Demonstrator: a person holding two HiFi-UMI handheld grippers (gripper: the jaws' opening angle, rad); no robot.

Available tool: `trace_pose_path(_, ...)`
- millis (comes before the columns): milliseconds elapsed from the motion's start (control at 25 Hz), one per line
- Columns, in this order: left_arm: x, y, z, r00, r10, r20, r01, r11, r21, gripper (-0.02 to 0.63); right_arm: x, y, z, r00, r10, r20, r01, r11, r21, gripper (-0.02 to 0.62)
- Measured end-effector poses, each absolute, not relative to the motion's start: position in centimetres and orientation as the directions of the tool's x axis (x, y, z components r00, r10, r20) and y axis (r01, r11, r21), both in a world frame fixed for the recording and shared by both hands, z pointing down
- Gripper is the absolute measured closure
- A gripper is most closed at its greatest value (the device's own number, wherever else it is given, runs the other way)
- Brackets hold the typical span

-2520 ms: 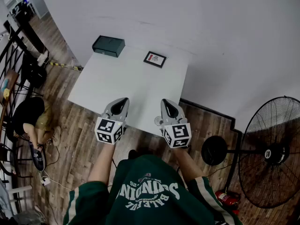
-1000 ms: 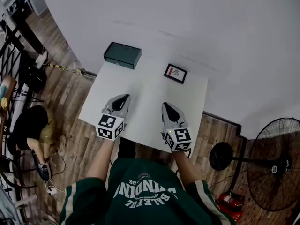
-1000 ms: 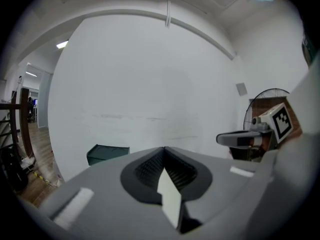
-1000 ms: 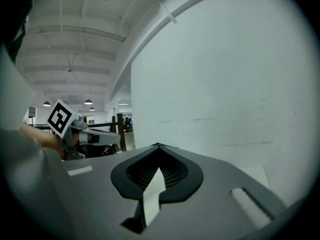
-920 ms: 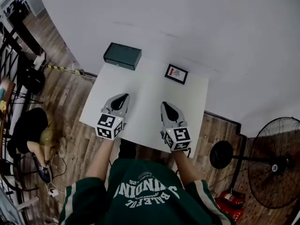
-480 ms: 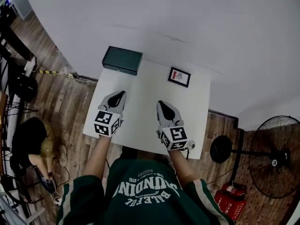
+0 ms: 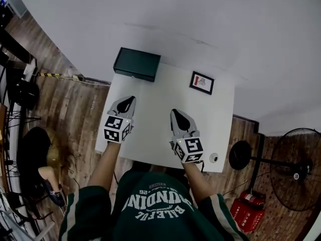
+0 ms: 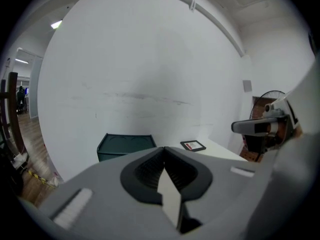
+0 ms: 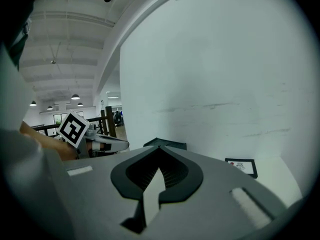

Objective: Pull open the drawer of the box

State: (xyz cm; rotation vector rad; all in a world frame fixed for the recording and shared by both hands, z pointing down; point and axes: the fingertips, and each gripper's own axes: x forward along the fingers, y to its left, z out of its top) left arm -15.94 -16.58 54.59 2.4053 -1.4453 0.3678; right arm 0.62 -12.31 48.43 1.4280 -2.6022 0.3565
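Observation:
A dark green box (image 7: 137,64) lies at the far left corner of the white table (image 7: 160,134), its drawer closed; it shows too in the left gripper view (image 8: 125,146) and the right gripper view (image 9: 167,144). My left gripper (image 7: 126,103) hovers over the table's left side, well short of the box, jaws shut and empty. My right gripper (image 7: 178,117) hangs over the table's middle, also shut with nothing held. In their own views the left gripper (image 8: 164,149) and right gripper (image 9: 159,147) show jaw tips meeting.
A small black-framed card (image 7: 201,83) lies at the table's far right. A small round white object (image 7: 214,158) sits near the front right corner. A white wall rises behind the table. A floor fan (image 7: 296,169) and a red canister (image 7: 248,212) stand at right.
The view has shifted closer to the table, so the box and card now sit nearer. Both grippers have advanced from the table's front edge to over its surface, staying shut.

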Motion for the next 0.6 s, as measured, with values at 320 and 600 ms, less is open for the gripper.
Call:
trace_pose_path(320,-17.4,-19.5,60.4,0.464,-0.764,0.448,-0.884,-0.429,0.183,0.552,-1.2,-14.1,52.4,-0.53,-0.783,0.327,-0.847,0.509,-0.155,0.594)
trace_pose_path(600,-19.2,-23.4,64.7,0.413,-0.74,0.531,-0.91,-0.361,0.205,0.552,-0.9,-14.8,54.3,-0.509,-0.768,0.388,-0.858,0.489,-0.158,0.594)
